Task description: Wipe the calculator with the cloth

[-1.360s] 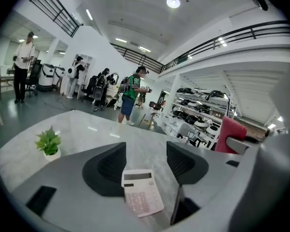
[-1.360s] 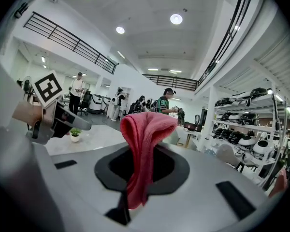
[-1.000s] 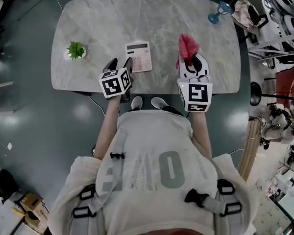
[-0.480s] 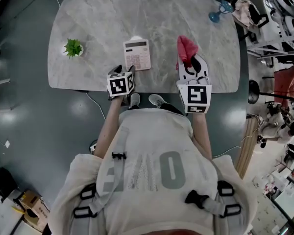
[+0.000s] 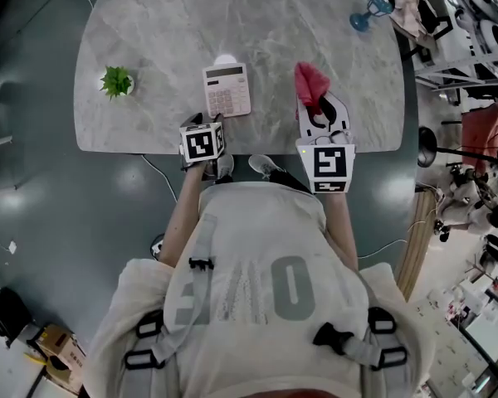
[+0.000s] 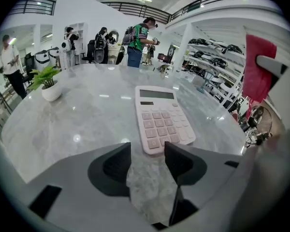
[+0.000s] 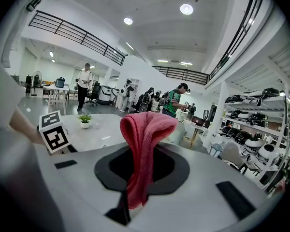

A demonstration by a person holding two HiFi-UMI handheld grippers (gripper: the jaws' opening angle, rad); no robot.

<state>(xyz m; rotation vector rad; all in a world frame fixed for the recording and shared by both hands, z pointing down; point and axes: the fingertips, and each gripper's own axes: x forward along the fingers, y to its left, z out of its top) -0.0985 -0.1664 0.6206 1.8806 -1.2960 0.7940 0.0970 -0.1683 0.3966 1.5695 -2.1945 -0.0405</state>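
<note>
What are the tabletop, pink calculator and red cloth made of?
Tabletop: polished grey marble or a marble-look slab; veined, mirrors ceiling lights. Calculator: pale pink plastic, likely; smooth moulded keys. Cloth: soft red fabric, perhaps microfibre; fuzzy, drapes limply.

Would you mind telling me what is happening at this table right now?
A person stands at the table with a tool in each hand. The right tool is shut on a red cloth, held above the table. The left tool, jaws apart and just closing slightly with only tabletop between them, sits at the near edge of the pink calculator. Wiping has not started.
</note>
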